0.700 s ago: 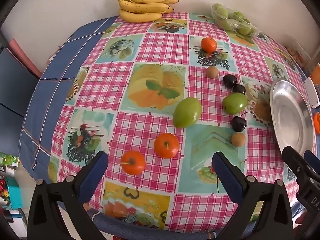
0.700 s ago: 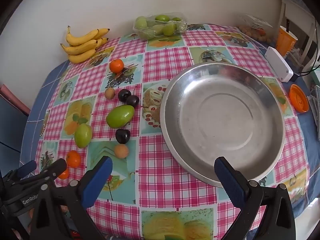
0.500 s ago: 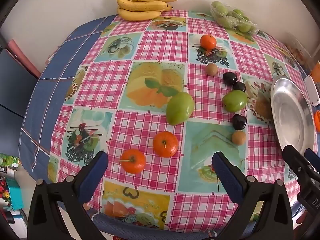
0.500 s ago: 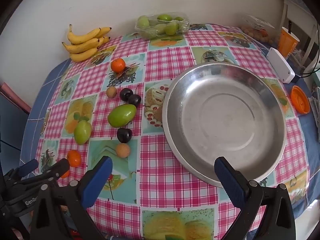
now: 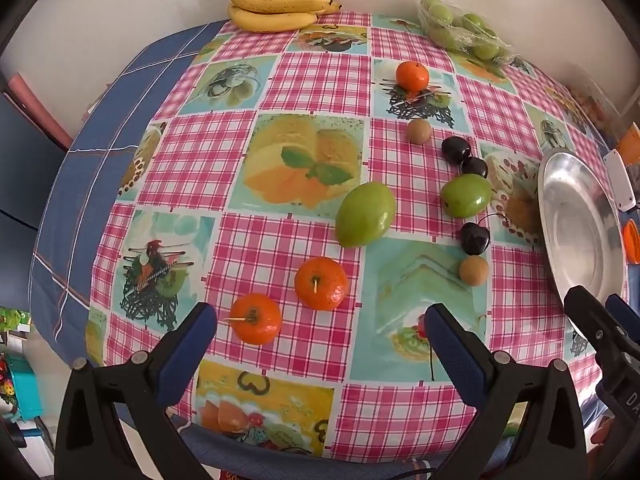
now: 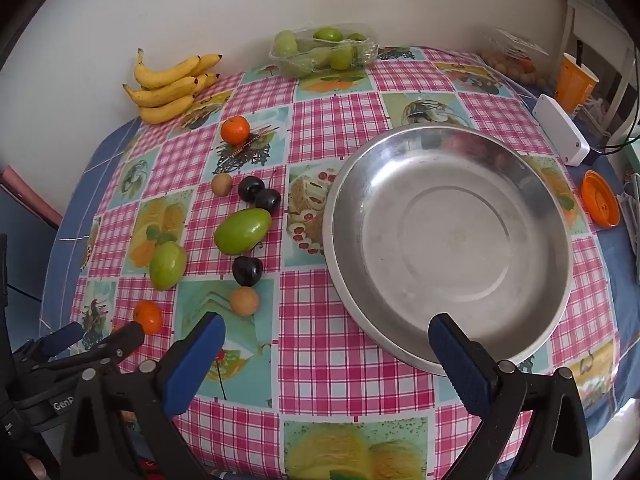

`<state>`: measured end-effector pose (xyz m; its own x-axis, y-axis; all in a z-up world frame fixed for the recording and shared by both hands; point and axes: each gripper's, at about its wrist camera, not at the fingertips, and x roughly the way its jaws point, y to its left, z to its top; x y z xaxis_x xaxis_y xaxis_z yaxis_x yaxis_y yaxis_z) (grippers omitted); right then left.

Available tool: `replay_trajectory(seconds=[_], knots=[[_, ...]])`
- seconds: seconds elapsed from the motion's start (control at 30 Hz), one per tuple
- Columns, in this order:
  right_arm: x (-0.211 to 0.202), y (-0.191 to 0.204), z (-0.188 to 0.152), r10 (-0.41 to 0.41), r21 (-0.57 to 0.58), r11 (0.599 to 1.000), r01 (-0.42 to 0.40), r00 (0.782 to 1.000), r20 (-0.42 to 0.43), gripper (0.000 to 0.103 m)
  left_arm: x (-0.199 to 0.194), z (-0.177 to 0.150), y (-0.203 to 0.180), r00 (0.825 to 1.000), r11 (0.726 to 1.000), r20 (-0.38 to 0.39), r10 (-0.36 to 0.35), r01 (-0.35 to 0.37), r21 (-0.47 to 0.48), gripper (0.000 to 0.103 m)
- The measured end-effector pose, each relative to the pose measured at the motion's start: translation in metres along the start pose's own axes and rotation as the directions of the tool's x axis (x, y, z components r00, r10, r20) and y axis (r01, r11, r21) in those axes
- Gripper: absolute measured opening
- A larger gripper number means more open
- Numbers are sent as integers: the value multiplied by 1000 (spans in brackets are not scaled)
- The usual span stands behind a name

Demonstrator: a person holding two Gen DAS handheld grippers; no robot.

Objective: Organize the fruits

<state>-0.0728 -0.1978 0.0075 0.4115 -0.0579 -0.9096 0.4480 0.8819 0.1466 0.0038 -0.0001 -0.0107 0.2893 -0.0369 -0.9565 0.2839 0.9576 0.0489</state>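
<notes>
left gripper (image 5: 320,334): jaws wide open, nothing in them, hanging over the near edge of the table, with the closest orange (image 5: 256,319) sitting just inside its left finger

right gripper (image 6: 326,344): also gaping open and empty, right finger over the near rim of the steel bowl (image 6: 448,240)

bowl: nothing in it, sits on the right half of the checkered tablecloth (image 6: 332,364)

loose fruit: all left of the bowl — second orange (image 5: 321,283), two green mangoes (image 5: 365,214) (image 5: 466,195), dark cherries (image 5: 475,237), small brown fruits (image 5: 473,270), plus a third orange (image 5: 412,75) farther back

back by the wall: bananas (image 5: 280,2) and a wrapped tray of green fruit (image 6: 324,50)

right edge: orange cup (image 6: 574,80), white box (image 6: 560,130), orange lid (image 6: 600,198)
</notes>
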Motion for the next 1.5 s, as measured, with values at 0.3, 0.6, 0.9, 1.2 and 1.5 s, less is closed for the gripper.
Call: replay_trajectory(seconds=[0.3, 0.6, 0.9, 1.2, 1.5], knots=[[-1, -2, 0, 2, -2, 1000, -2, 1000, -1, 103, 1, 0, 0, 1000, 1000, -3, -3, 3, -2, 103], [-1, -2, 0, 0, -3, 1000, 0, 1000, -1, 103, 3, -1, -1, 1000, 1000, -11, -13, 13, -8, 103], [0, -2, 0, -1, -4, 1000, 1, 1000, -2, 103, 3, -1, -1, 1000, 1000, -12, -16, 16, -10, 103], [0, -2, 0, 0, -5, 1000, 0, 1000, -3, 103, 4, -1, -2, 1000, 1000, -13, -19, 19, -10, 103], [0, -2, 0, -1, -6, 1000, 0, 1000, -5, 103, 4, -1, -3, 1000, 1000, -15, -19, 19, -12, 103]])
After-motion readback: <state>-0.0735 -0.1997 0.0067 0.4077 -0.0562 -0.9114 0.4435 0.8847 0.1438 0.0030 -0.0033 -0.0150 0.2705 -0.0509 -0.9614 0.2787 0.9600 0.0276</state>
